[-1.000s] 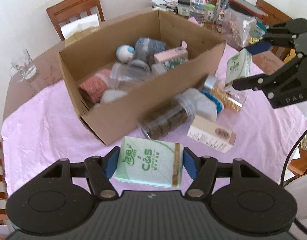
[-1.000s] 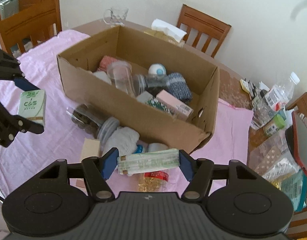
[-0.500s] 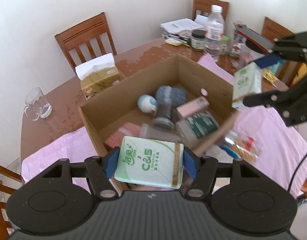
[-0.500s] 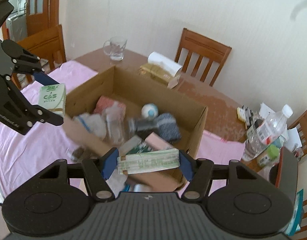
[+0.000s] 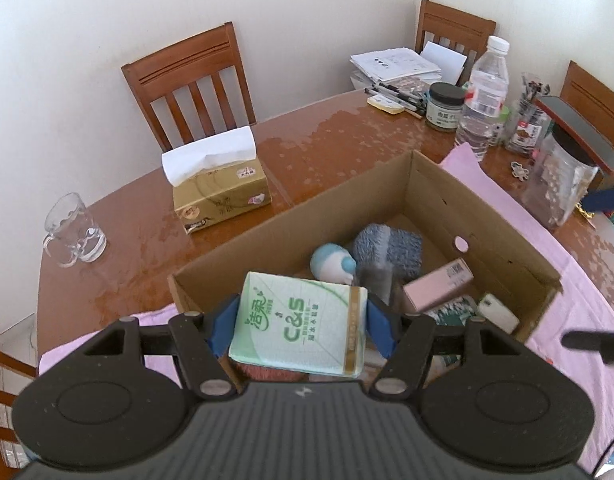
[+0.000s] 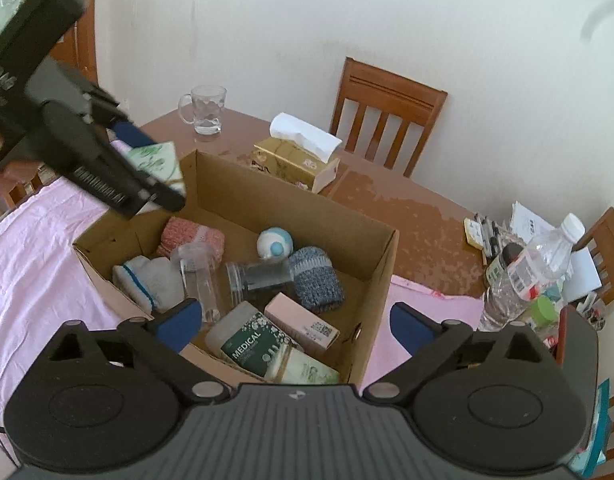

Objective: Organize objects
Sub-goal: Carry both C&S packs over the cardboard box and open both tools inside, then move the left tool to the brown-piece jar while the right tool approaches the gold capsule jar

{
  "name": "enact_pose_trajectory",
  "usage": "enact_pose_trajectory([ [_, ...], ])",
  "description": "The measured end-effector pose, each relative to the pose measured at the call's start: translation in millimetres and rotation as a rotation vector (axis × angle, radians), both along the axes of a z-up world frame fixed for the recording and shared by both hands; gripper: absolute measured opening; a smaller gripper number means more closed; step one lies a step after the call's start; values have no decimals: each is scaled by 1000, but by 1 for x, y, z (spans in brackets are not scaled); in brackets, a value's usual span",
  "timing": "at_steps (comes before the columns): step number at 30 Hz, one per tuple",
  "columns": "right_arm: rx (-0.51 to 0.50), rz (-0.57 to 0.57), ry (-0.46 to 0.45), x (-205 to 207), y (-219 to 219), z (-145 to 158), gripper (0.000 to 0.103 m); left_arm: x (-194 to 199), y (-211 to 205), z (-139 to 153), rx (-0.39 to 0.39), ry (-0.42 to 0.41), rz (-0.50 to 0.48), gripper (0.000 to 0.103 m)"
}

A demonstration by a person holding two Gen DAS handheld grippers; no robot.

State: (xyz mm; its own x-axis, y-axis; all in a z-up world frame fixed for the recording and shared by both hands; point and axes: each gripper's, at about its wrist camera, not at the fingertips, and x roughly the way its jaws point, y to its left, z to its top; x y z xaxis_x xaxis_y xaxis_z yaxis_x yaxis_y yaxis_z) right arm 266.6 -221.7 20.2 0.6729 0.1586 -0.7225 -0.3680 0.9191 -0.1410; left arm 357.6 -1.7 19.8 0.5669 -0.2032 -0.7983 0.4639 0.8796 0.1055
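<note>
Since a second ago, risen from the pink-clothed table to a spot above the cardboard box (image 5: 487, 216), both tools; right gripper (image 6: 295, 320) now spread wide and empty, its tissue pack gone from between the blue pads, and a pale green pack (image 6: 307, 370) lying at the near end of the box, likely that same one. Left gripper (image 5: 301, 326) clamped on a green C&S tissue pack (image 5: 299, 326), held over the near left corner of the box. To finish the step well: carry further inward past the cardboard wall, lower toward a free patch among the contents, then spread the pads only once low, so as not to bounce the pack off the clear jars. Seen from the right wrist alone: the pink knit roll (image 6: 191, 236), white sock bundle (image 6: 147, 280) and clear jars (image 6: 227, 276), hidden behind the held pack in the left view. Seen from the left wrist alone: the printed face of the held pack.
</note>
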Motion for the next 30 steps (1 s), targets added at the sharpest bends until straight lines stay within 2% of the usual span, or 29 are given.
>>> enact_pose_trajectory([
  [4, 17, -29, 23, 0, -8, -5, 103, 16, -6, -5, -3, -13, 4, 67],
  [6, 20, -52, 34, 1, -12, -8, 103, 22, -8, -7, -8, -31, 17, 76],
  [7, 24, -61, 40, 1, -14, -10, 103, 25, -9, -8, -9, -31, 26, 91],
  [8, 29, -71, 44, 1, -16, -11, 103, 26, -9, -9, -9, -40, 41, 97],
  [10, 36, -85, 50, 1, -19, -13, 103, 25, -9, -9, -12, -61, 45, 97],
  [18, 44, -120, 69, -3, -24, -18, 103, 15, -7, -8, -2, -33, 47, 97],
  [24, 47, -150, 66, -14, -25, -18, 103, -11, -5, -4, 4, -57, 71, 100],
  [30, 35, -205, 69, -39, -25, -38, 103, -48, -1, -8, -5, -59, 90, 100],
])
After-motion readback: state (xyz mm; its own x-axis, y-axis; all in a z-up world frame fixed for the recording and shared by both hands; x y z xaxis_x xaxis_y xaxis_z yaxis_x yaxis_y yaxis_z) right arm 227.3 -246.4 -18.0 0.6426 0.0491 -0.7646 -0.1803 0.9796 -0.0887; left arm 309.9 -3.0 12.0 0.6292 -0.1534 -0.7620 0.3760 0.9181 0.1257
